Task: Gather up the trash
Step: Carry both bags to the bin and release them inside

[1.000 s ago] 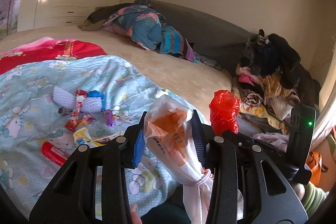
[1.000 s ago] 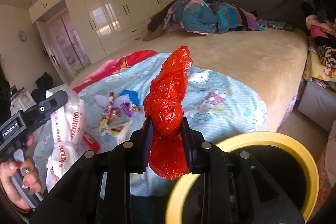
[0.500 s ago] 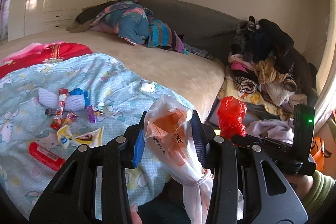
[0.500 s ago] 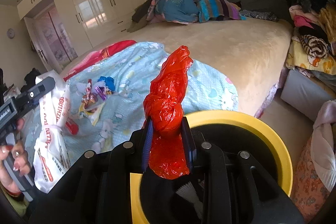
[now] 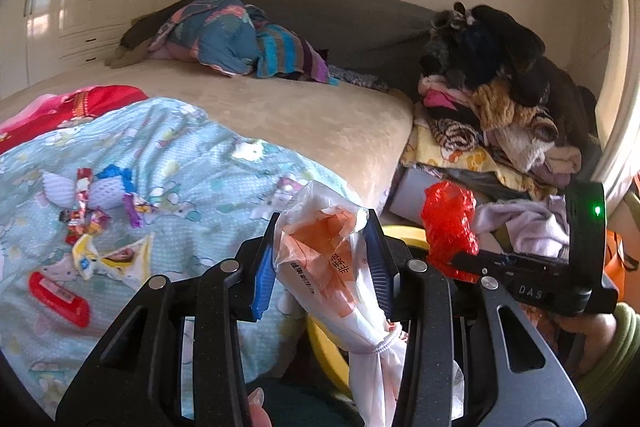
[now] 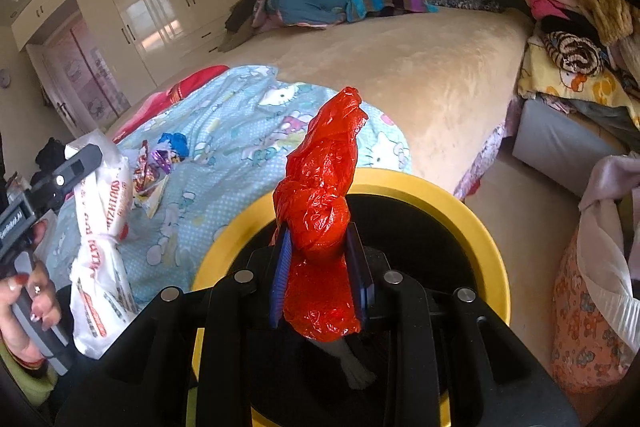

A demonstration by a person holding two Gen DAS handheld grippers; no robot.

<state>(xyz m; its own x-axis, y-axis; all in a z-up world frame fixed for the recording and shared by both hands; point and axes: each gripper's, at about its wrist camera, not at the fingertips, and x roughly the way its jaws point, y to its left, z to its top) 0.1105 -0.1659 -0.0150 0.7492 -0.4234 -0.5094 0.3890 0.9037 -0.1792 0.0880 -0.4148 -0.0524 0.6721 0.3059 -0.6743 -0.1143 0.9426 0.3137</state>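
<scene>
You had both bags over the bin, ready to drop.

Nearest, your right gripper (image 6: pixel 320 277) was clamped narrow on the red bag (image 6: pixel 320 211), directly above the yellow-rimmed bin (image 6: pixel 472 223); your left gripper (image 5: pixel 320 263) pinched the white bag (image 5: pixel 332 267) near the bin's left edge. Next, I judge, you needed to release each bag inside the rim. Farther left, wrappers (image 5: pixel 92 203) lay uncollected on the blue blanket (image 5: pixel 208 163).

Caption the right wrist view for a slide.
Right gripper holds a crumpled red plastic bag above the yellow-rimmed bin.
</scene>
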